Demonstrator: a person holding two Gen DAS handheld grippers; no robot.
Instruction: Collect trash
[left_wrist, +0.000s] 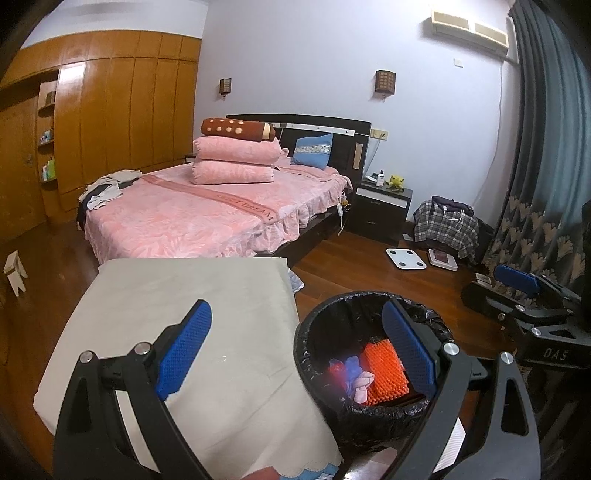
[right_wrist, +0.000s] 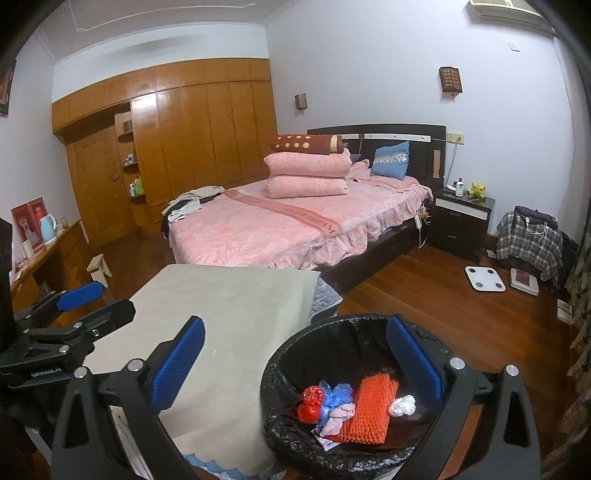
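A round bin with a black liner (left_wrist: 321, 343) (right_wrist: 295, 354) stands on the wood floor beside a low table covered by a beige cloth (left_wrist: 192, 332) (right_wrist: 236, 306). Inside the bin lie an orange spiky piece (left_wrist: 384, 373) (right_wrist: 369, 406), red and blue wrappers (right_wrist: 321, 400), a pink scrap and a white wad (right_wrist: 403, 404). My left gripper (left_wrist: 299, 350) is open and empty, above the table edge and bin. My right gripper (right_wrist: 299, 365) is open and empty, over the bin. Each gripper shows at the edge of the other's view (left_wrist: 517, 291) (right_wrist: 79, 295).
A pink bed (left_wrist: 207, 210) (right_wrist: 291, 225) stands behind the table. A dark nightstand (right_wrist: 461, 218), a white scale (left_wrist: 405, 258) (right_wrist: 484, 278) and a plaid-covered seat (left_wrist: 447, 225) are at the right. A curtain (left_wrist: 546, 147) hangs far right. A wooden wardrobe lines the left wall.
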